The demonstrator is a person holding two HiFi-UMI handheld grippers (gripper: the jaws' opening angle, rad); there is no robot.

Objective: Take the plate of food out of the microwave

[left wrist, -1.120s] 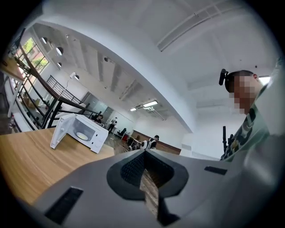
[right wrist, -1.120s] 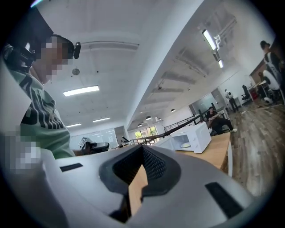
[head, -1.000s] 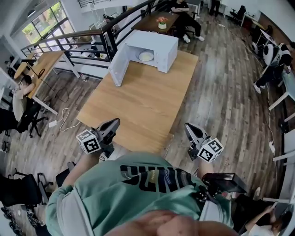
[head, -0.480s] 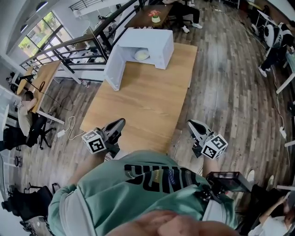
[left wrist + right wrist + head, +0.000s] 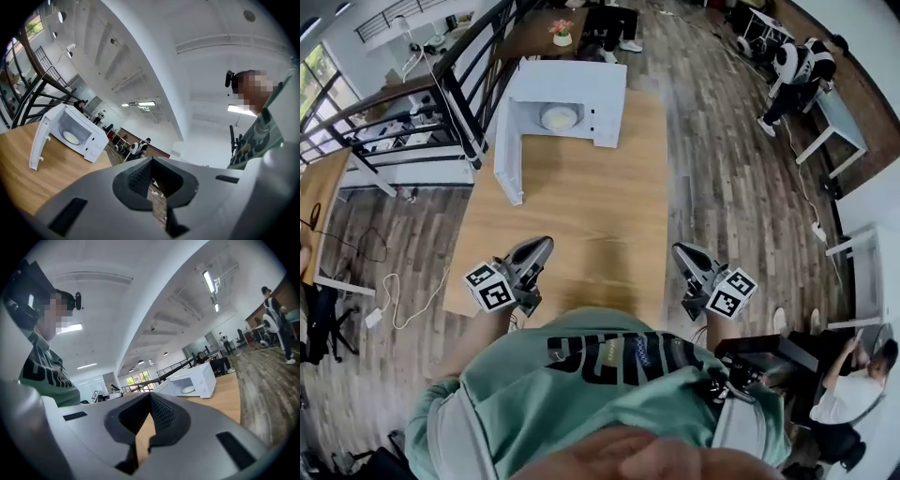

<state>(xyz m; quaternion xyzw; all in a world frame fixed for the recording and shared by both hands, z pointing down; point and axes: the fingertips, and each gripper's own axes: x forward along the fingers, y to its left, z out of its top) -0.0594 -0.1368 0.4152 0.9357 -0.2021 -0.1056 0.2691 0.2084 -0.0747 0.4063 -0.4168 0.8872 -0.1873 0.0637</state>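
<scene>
A white microwave (image 5: 581, 94) stands at the far end of the wooden table (image 5: 572, 225), its door (image 5: 506, 155) swung open to the left. Inside lies a pale plate of food (image 5: 560, 117). My left gripper (image 5: 538, 251) and right gripper (image 5: 682, 255) hover near the table's near edge, far from the microwave, both shut with nothing in them. In the left gripper view the microwave (image 5: 89, 138) and the plate (image 5: 71, 137) show far off, beyond the shut left gripper (image 5: 151, 171). The right gripper view has the microwave (image 5: 199, 378) and plate (image 5: 188, 389) ahead of the right gripper (image 5: 149, 408).
A black railing (image 5: 469, 84) runs behind and left of the table. A dark table with a flower pot (image 5: 562, 28) stands beyond the microwave. A person (image 5: 797, 66) stands at a desk far right, and another sits at the lower right (image 5: 853, 394). Wood floor surrounds the table.
The head view has swung, so the microwave and table now sit further left and straighter in the picture. Both grippers stay shut near the table's near edge.
</scene>
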